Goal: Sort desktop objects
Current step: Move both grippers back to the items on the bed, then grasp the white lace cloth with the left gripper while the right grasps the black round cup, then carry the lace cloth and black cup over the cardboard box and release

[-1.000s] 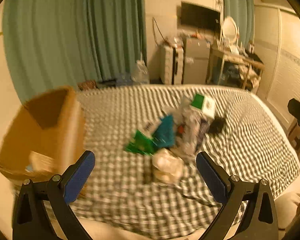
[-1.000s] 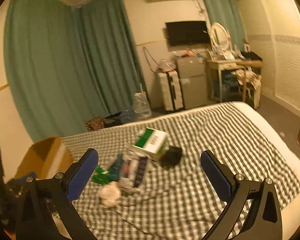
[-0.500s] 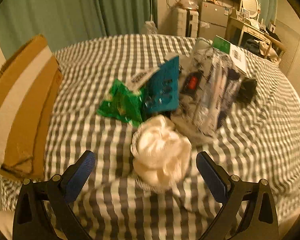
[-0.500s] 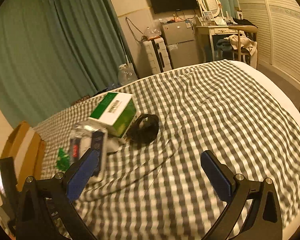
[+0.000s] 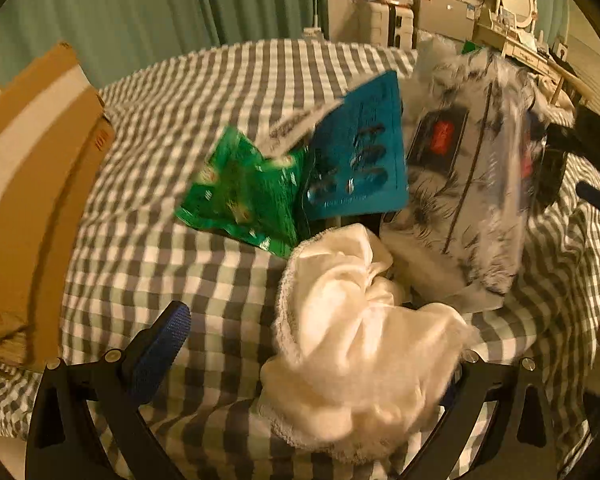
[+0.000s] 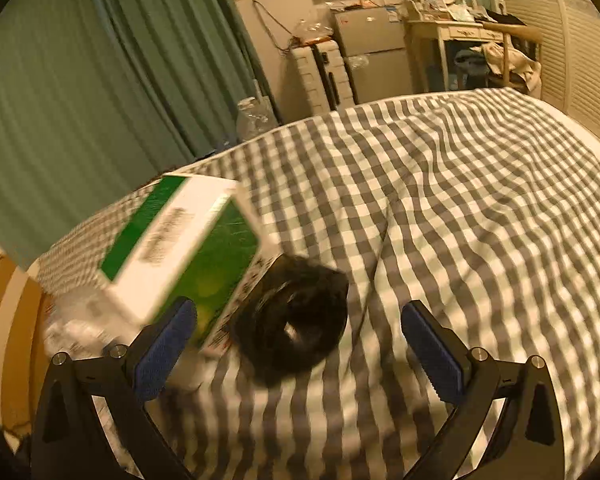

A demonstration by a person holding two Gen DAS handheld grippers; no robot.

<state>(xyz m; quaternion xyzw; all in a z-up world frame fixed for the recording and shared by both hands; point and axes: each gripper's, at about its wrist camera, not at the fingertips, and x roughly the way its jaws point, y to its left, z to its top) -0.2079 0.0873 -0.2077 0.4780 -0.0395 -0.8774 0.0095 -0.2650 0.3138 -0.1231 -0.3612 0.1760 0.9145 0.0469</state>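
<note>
Straddling a white cloth (image 5: 360, 344) on the bed (image 5: 204, 272), the left gripper (image 5: 312, 364) gapes wide, while the right gripper (image 6: 296, 344), equally spread, flanks a black ring (image 6: 292, 320).

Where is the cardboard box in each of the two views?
Left wrist view: the cardboard box fills the left edge, beside the checked bedcover.
Right wrist view: only a strip of it shows at the lower left edge.
Shared landmark: the green curtain behind the bed.
</note>
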